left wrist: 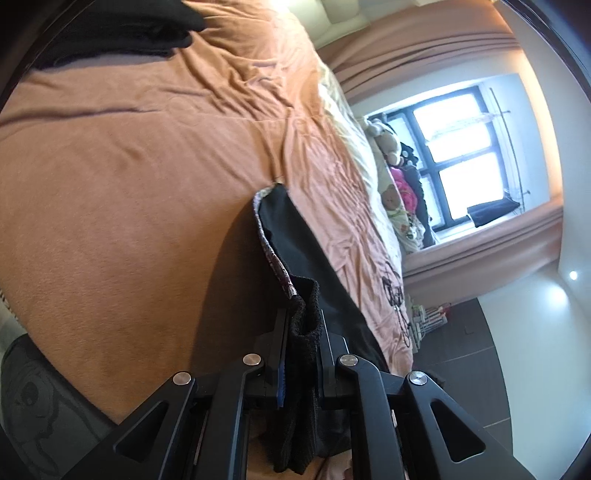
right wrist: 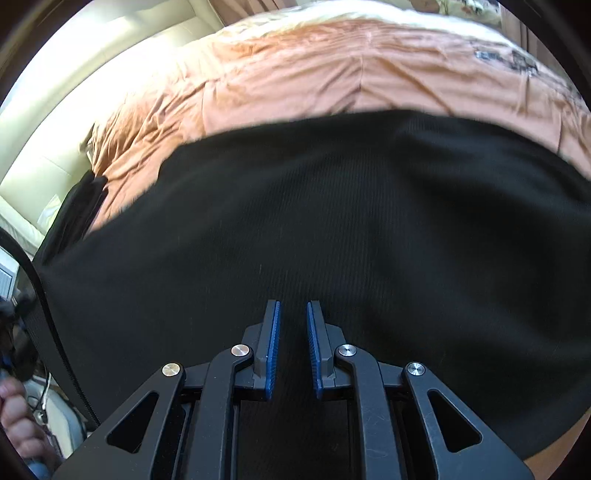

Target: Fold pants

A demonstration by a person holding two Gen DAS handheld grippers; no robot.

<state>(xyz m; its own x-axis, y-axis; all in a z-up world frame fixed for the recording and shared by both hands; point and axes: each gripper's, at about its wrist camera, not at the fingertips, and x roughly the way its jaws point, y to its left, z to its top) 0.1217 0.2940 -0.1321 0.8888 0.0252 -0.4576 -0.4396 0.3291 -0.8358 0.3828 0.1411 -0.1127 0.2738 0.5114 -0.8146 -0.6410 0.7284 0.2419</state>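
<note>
The left gripper (left wrist: pixel 303 325) has its jaws closed on a thick fold of the black pants (left wrist: pixel 306 258). The fabric fills the gap between the fingers and hides most of the blue pads, only a thin blue strip shows on the left one. From the jaws the cloth runs up toward 12 o'clock, with a patterned inner band (left wrist: pixel 275 254) showing along its left edge. Below the grip the fabric hangs down and is cut off by the frame at 6 o'clock.

In the right wrist view the right gripper (right wrist: pixel 293 332) holds its jaws narrow, with a small gap between the blue pads (right wrist: pixel 274 350) and no cloth caught in it. The pants (right wrist: pixel 332 221) spread wide under it and are blurred, so their folds and seams are hard to make out. At 9 o'clock a dark strap and part of a hand (right wrist: pixel 18 417) are cut off by the lens edge.

The pants lie on a bed with an orange cover (left wrist: pixel 129 166), which is wrinkled toward the far side. Another dark garment (left wrist: pixel 122 29) lies at 11 o'clock in the left view. Behind the bed there are soft toys (left wrist: pixel 391 155), a bright window (left wrist: pixel 465 147) with pinkish curtains (left wrist: pixel 424 48), and a dark tiled floor (left wrist: pixel 461 350) at 4 o'clock.
</note>
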